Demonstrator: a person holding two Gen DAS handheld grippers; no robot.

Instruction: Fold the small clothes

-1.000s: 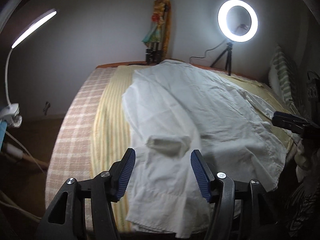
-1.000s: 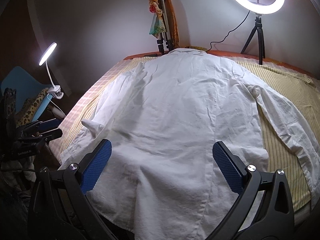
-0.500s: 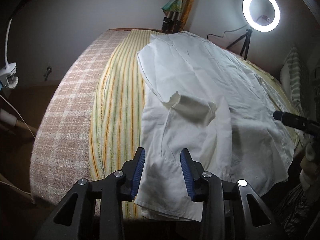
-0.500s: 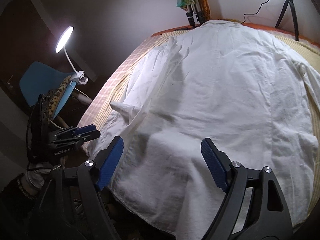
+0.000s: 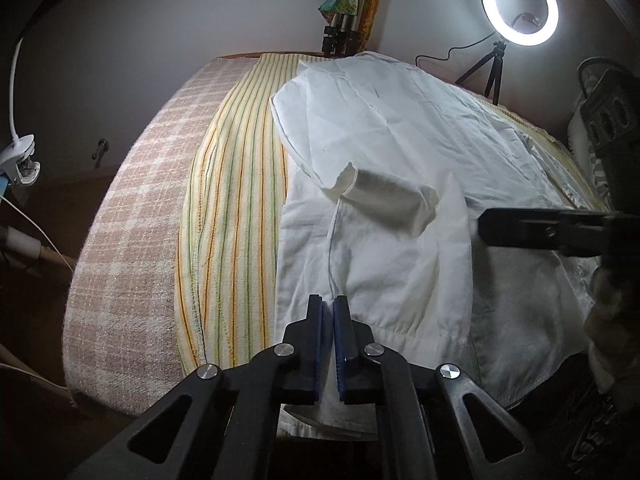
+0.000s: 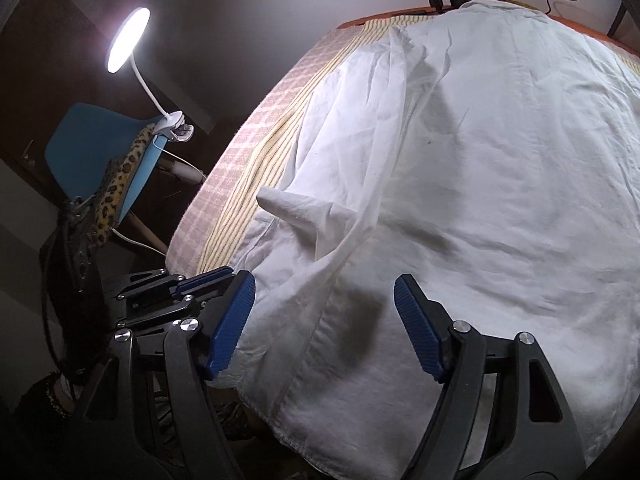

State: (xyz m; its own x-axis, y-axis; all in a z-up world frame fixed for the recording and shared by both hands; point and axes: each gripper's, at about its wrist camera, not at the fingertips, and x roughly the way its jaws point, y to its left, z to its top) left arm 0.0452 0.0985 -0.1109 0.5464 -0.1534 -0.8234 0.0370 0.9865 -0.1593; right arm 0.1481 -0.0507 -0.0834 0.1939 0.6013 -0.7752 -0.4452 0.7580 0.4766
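Low in the left wrist view, left gripper (image 5: pixel 328 312) clamped tight, blue pads together with a thin ridge of the white shirt (image 5: pixel 400 168) pinched between them near its lower hem, likely to anchor that side for a fold. Above it, at frame centre, short sleeve (image 5: pixel 384 200) lying folded across the shirt body, cuff puffed open. Shirt spread over a yellow striped cloth (image 5: pixel 236 208), itself over a pink checked blanket (image 5: pixel 132 220), hem draping past the near edge. At the right edge, right gripper (image 5: pixel 540 232) reaching in as a dark bar above the fabric. Upper right, ring light (image 5: pixel 519 4) on its tripod; far left, clip lamp (image 5: pixel 20 156). Across the bottom of the right wrist view, right gripper (image 6: pixel 324 320) with jaws having just narrowed yet gaping wide, straddling the hem beside a long seam, pads not pressing cloth, nothing held; seemingly lining up a second pinch to match the first. Left of it, left gripper (image 6: pixel 208 280) closed at the shirt's corner. Upper left, clip lamp on a blue chair (image 6: pixel 92 148) draped with leopard-print fabric (image 6: pixel 120 180).
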